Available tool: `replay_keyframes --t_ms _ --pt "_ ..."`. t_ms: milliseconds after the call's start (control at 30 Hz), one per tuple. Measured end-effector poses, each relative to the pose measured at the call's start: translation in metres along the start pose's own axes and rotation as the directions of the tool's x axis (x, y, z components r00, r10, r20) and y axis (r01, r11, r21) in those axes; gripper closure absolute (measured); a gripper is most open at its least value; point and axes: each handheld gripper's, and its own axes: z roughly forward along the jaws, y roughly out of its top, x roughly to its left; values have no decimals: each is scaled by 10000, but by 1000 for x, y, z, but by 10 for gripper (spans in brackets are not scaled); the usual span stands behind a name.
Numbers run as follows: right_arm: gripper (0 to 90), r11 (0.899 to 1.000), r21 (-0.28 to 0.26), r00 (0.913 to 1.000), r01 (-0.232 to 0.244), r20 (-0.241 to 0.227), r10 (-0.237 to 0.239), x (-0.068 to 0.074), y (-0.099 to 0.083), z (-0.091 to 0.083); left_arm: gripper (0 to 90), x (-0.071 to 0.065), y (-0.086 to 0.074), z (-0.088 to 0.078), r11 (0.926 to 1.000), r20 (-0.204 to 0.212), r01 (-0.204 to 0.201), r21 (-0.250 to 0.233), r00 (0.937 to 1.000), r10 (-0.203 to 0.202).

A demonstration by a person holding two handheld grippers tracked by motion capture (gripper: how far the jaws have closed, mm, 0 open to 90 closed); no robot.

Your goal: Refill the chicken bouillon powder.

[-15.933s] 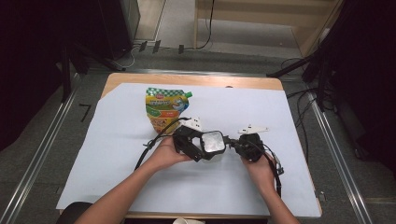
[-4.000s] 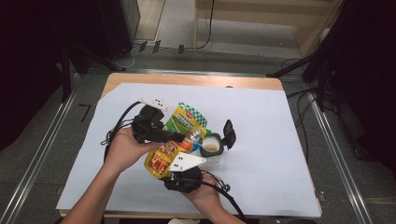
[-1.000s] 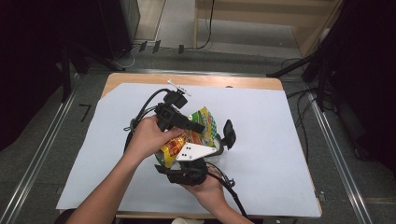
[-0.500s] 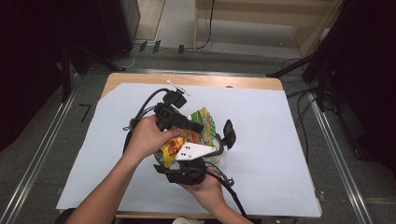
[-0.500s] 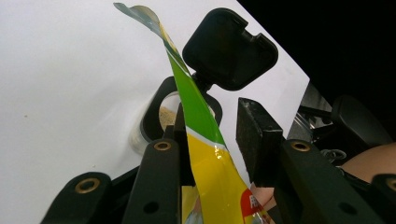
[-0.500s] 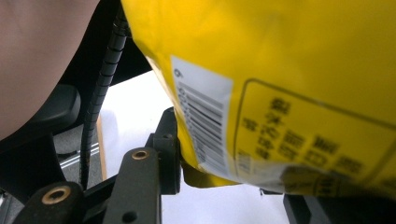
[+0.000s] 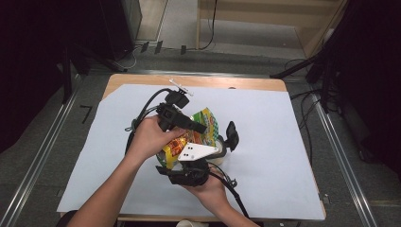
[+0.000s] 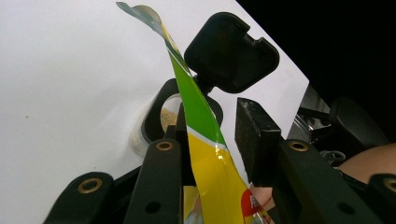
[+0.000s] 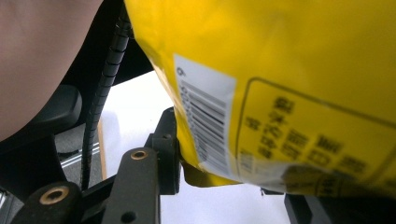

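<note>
1. Hands come first, nearest me: the right gripper [image 7: 189, 174] sits low at the table's near side, its jaws around the bottom of the pouch [image 7: 201, 130]. In the right gripper view the yellow pouch base with its barcode [image 9: 205, 135] lies between them; I cannot tell whether the pads press on it.
2. Left gripper [image 7: 177, 118] comes in from above and to the left. Its jaws stand narrow around the pouch's upper edge; in the left gripper view the thin green and yellow film [image 8: 198, 112] rests against one pad, while the other pad [image 8: 257, 140] stands just apart.
3. Pouch runs tilted, its long axis rising from the right gripper towards the left one, with the torn top leaning over the jar [image 8: 161, 119].
4. Jar stands on the white sheet [image 7: 283, 142] just beyond the pouch, its black flip lid [image 7: 231, 135] open; pale grains show inside. The mouth lies directly under the pouch's open top, so I judge pouring depends on tipping it further.
</note>
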Motion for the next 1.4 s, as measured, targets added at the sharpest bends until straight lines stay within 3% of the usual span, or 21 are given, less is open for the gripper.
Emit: replay_keyframes --t_ms 1400 --pt "607 9995 228 9997 236 -76 -234 4 5 11 725 9 -10 -11 9994 109 245 -238 9996 -242"
